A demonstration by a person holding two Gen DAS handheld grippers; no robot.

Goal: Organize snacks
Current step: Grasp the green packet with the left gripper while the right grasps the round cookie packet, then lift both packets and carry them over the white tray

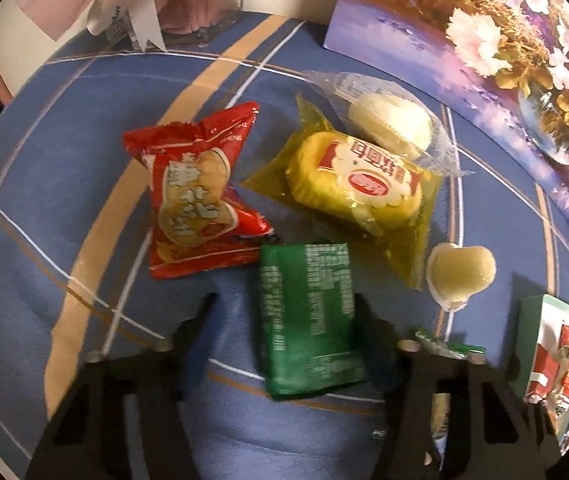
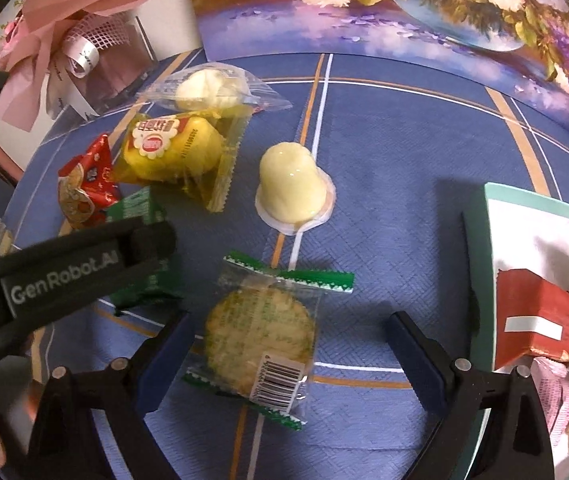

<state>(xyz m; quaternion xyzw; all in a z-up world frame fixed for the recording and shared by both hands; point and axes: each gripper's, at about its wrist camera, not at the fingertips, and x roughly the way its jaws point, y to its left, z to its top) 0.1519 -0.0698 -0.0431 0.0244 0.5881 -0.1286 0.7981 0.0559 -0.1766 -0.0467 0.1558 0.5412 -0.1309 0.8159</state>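
I'm hovering my left gripper (image 1: 284, 316) over the green packet (image 1: 308, 316); its long axis is running along my fingers, away from me; the jaws are narrowed around its sides, right finger touching its edge, left finger apart, so not gripping yet by my read; my right gripper (image 2: 292, 344) is standing wide around the round cracker pack (image 2: 262, 340), crimped ends pointing up-left and down-right, pads clear of it; the box (image 2: 480, 208) with sorted snacks is sitting just right of my right gripper, so that hand is nearer to it.
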